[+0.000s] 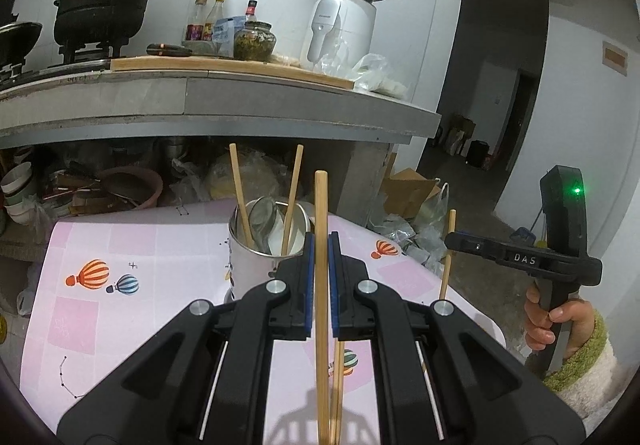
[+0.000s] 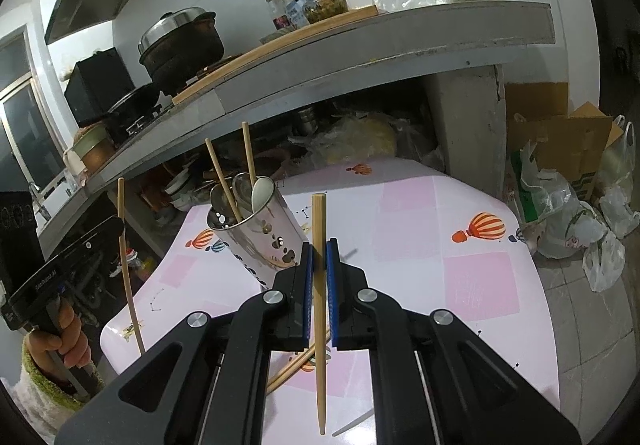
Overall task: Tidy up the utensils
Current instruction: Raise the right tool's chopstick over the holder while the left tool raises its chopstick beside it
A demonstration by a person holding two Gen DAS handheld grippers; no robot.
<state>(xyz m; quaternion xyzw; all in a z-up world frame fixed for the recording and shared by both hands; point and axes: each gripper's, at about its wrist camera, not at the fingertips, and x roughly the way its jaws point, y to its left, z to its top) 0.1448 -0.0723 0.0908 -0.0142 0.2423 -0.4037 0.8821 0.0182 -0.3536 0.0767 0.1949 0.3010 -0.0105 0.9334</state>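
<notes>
Clutter under the concrete counter [image 1: 240, 113] is sitting in shadow, hard to make out, and the gripper bodies are hiding part of the table [image 2: 460, 285] and the loose chopsticks [image 2: 292, 369] lying on it. Each tool is clamping one upright chopstick: the left gripper [image 1: 321, 245] is squeezing a chopstick [image 1: 321, 205], the right gripper [image 2: 319, 251] another chopstick [image 2: 319, 221]. Just beyond both tips, the metal utensil cup [image 1: 250, 257] is standing on the table, holding two more chopsticks [image 1: 240, 189] and spoons.
</notes>
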